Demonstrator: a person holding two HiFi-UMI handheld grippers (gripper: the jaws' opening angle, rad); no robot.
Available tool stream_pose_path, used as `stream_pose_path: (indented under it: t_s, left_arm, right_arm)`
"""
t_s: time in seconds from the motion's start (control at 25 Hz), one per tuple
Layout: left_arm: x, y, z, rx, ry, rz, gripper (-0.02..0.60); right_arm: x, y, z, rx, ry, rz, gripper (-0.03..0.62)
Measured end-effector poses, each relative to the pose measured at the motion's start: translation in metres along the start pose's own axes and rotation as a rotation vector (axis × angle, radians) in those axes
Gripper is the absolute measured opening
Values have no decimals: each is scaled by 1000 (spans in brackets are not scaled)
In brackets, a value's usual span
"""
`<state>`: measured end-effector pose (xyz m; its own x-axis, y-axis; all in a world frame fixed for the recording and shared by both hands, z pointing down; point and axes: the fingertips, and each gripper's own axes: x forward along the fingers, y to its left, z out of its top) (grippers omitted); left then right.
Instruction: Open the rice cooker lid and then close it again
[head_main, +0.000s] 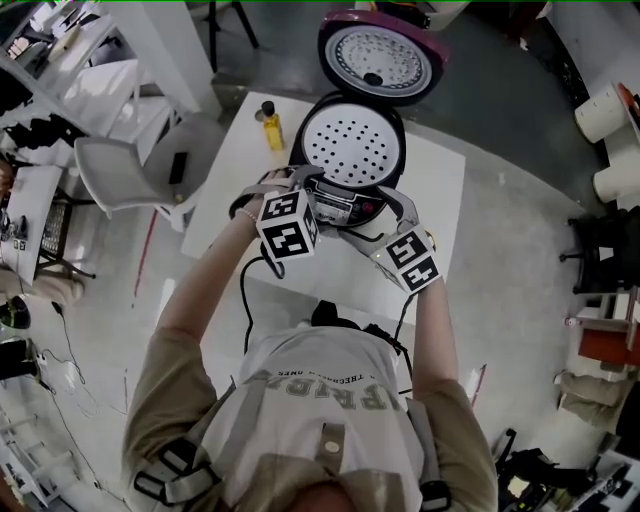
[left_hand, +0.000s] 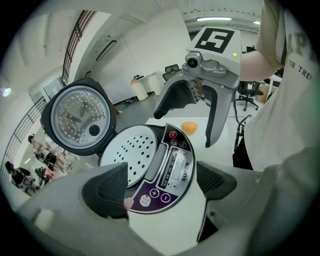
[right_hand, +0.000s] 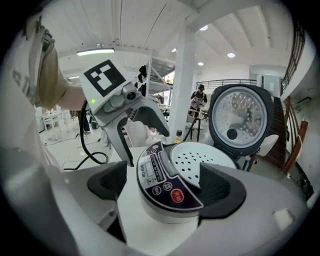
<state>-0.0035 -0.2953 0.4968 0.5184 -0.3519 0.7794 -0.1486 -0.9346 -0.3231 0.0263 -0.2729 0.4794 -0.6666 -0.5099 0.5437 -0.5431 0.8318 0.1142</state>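
Observation:
The rice cooker (head_main: 345, 190) stands on a white table (head_main: 435, 165) with its lid (head_main: 380, 52) swung fully up and back. A white perforated steamer tray (head_main: 350, 143) lies in the pot. My left gripper (head_main: 295, 182) is at the cooker's front left, open, and its pads (left_hand: 107, 190) straddle the purple control panel (left_hand: 172, 167) without touching it. From the front right my right gripper (head_main: 385, 215) is also open, its jaws on either side of the cooker's front (right_hand: 165, 187). Neither gripper touches the lid (right_hand: 240, 117).
A yellow bottle (head_main: 271, 125) stands on the table left of the cooker. A small orange object (left_hand: 189, 127) lies on the table beyond the cooker. A black cable (head_main: 245, 290) runs off the front edge. A white chair (head_main: 130, 170) stands to the left.

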Motion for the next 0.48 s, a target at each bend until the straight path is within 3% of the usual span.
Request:
stream_pose_path:
  t_s: [0.48]
  left_arm:
    - [-15,46,8,17,6,28,439]
  right_arm:
    - [-24,-54,16,15,-59,-56,430]
